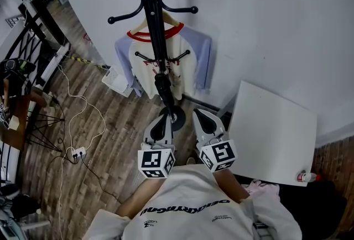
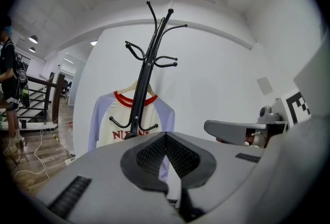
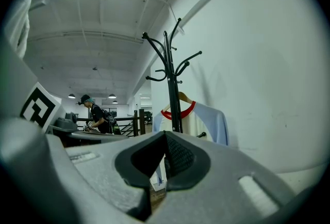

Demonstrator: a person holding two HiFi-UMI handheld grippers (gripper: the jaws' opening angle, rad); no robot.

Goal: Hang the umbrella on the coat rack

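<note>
We judge the step in hand to be a clean withdrawal. Both tools should be drawn straight back from the pole, together and unhurried, with no sideways sweep that could brush the lower hooks or set anything on them swinging. The left gripper (image 2: pixel 165 138) is clenched, its jaw tips meeting with nothing between them. The right gripper (image 3: pixel 165 136) is likewise pressed closed and empty. In the head view both sit at lower centre, side by side and pointing at the foot of the coat rack (image 1: pixel 156 29), near it but touching nothing we can make out. The umbrella is in neither tool. A dark thickened length (image 1: pixel 164 89) lies against the pole just below the lower hooks, at centre frame. We take this as probably the umbrella already hung, though no view confirms it. Behind the pole a white T-shirt (image 1: pixel 142 64) with a red collar and pale blue sleeves hangs on a hanger. A white panel (image 1: pixel 274 134) leans at the right, and cables (image 1: pixel 77 106) trail over the wood floor at the left.
</note>
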